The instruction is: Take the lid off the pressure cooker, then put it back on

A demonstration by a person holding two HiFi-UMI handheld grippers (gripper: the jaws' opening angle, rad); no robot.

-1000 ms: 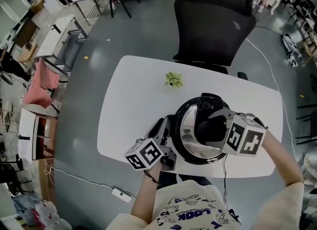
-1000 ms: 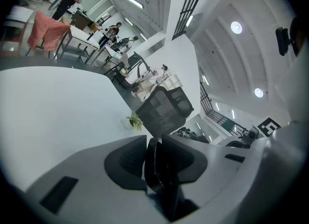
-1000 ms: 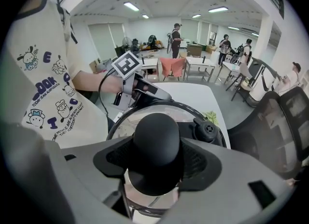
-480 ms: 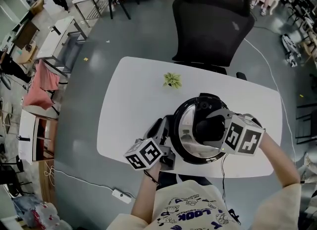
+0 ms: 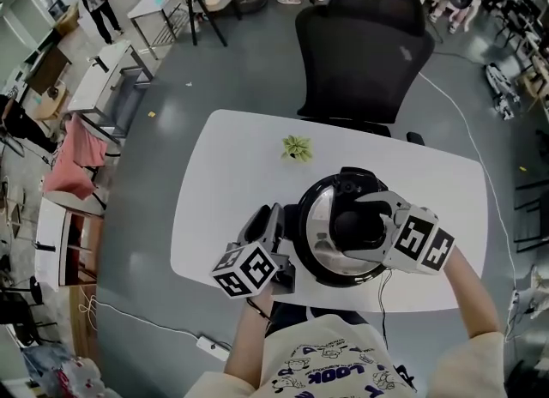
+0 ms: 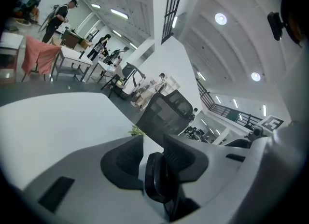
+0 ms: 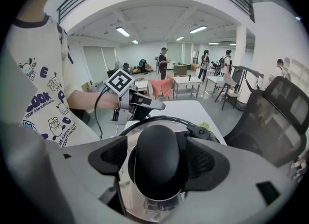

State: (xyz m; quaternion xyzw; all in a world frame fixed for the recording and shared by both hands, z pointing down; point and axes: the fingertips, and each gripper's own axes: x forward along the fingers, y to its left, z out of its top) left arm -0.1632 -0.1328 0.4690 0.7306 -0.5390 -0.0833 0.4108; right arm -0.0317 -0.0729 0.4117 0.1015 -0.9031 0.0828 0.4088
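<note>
The pressure cooker (image 5: pixel 324 274) stands on the white table (image 5: pixel 223 190) with its steel lid (image 5: pixel 319 216) on. The lid's black knob (image 5: pixel 345 229) sits between the jaws of my right gripper (image 5: pixel 367 226). These jaws have just been opening; in the right gripper view a thin dark gap shows on each side of the knob (image 7: pixel 157 162). My left gripper (image 5: pixel 269 216) lies along the cooker's left side. A black side handle (image 6: pixel 157 177) stands between its jaws, against the right pad with a gap at the left one. Those jaws have also just been opening.
A small green plant (image 5: pixel 298 147) sits on the table behind the cooker. A black office chair (image 5: pixel 360 45) stands at the far edge. The person's arm and a cable (image 5: pixel 388 302) are at the near edge. Desks and people are far off at the back left.
The right gripper's jaws stand wider around the knob than before. The left gripper has tilted a little beside the cooker. The lid has stayed on the cooker.
</note>
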